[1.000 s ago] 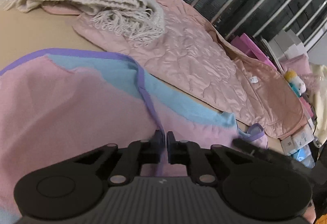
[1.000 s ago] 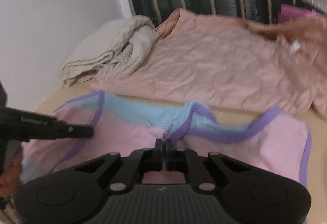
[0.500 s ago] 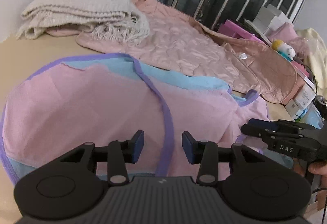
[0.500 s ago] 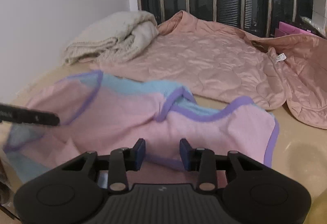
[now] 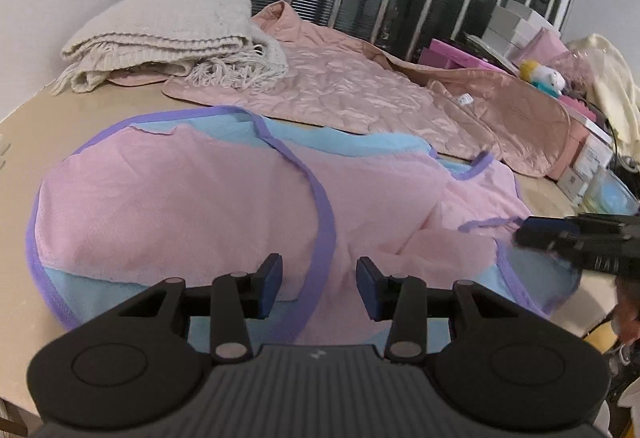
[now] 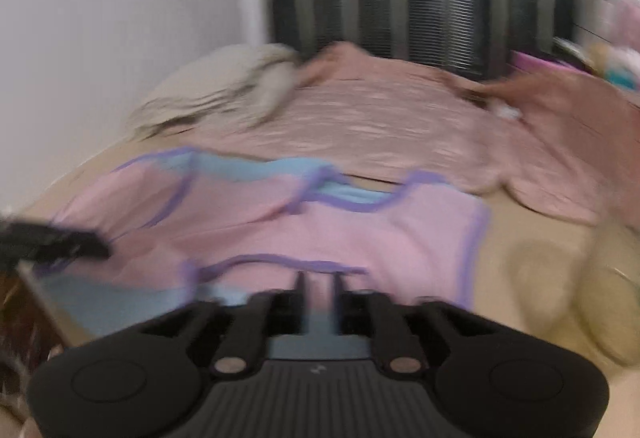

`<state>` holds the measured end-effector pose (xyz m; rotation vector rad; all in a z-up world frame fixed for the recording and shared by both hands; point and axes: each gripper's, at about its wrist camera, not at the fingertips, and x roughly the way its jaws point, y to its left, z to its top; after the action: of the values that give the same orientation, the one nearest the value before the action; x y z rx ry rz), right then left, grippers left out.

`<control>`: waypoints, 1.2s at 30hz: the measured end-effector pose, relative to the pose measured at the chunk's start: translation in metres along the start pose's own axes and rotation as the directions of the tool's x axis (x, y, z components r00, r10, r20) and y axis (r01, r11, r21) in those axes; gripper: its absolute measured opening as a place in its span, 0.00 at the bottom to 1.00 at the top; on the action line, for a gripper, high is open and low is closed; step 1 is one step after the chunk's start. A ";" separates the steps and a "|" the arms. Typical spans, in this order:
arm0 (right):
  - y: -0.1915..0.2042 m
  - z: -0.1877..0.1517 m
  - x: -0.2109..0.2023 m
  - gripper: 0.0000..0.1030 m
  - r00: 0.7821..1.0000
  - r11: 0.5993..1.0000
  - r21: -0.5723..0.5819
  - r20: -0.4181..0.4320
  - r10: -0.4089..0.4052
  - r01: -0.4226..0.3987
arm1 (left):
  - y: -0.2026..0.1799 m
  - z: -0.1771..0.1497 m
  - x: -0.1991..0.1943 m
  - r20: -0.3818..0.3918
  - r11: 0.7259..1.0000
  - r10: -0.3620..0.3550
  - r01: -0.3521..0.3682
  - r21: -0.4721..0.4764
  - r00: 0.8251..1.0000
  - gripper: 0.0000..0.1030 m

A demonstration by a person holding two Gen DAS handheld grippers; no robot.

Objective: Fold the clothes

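Observation:
A pink and light-blue garment (image 5: 180, 198) with purple trim lies partly folded on the tan table; it also shows in the right wrist view (image 6: 360, 234). My left gripper (image 5: 318, 284) is open and empty, held just above the garment's near edge over a purple trim band. My right gripper (image 6: 319, 288) is open with a narrow gap, empty, above the garment's near right part; that view is motion-blurred. The right gripper also shows at the right of the left wrist view (image 5: 532, 234), at the garment's right edge. The left gripper shows at the left of the right wrist view (image 6: 80, 244).
A folded cream knitted blanket (image 5: 160, 34) and a spread quilted pink jacket (image 5: 360, 94) lie behind the garment. Boxes and a plush toy (image 5: 544, 78) stand at the far right. A barred window and white wall are behind. The table edge (image 5: 12, 370) runs along the near left.
Both grippers were shut on the garment a second ago, then opened and let it go. They have drawn back; the garment now lies on the table. The right jaws have narrowed.

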<state>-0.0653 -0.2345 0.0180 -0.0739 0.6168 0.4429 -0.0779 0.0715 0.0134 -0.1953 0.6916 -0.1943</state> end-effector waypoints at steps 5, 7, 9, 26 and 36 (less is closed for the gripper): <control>0.018 0.011 0.039 0.37 1.000 1.000 -0.008 0.001 -0.011 0.011 | 0.003 -0.005 -0.006 0.018 0.999 0.040 -0.040 0.003 0.999 0.40; 0.019 0.008 0.043 0.14 1.000 1.000 0.006 0.024 -0.001 0.001 | 0.009 -0.005 -0.008 0.030 0.999 0.053 -0.053 -0.011 0.998 0.40; 0.011 0.008 0.039 0.02 0.999 0.996 0.090 0.041 -0.018 0.015 | 0.012 -0.006 -0.009 0.038 0.999 0.048 -0.047 -0.026 0.998 0.40; -0.018 0.000 -0.008 0.46 0.987 0.964 0.228 0.054 -0.152 0.136 | 0.000 -0.014 -0.011 0.047 0.995 0.063 -0.067 0.077 0.997 0.58; -0.023 0.024 0.045 0.02 0.980 0.951 0.236 -0.030 -0.199 0.200 | -0.002 -0.027 -0.023 0.062 0.986 0.105 -0.112 0.121 0.992 0.58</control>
<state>-0.0097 -0.2335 0.0098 0.0906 0.6567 0.1709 -0.1125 0.0716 0.0075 -0.0429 0.6305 -0.1264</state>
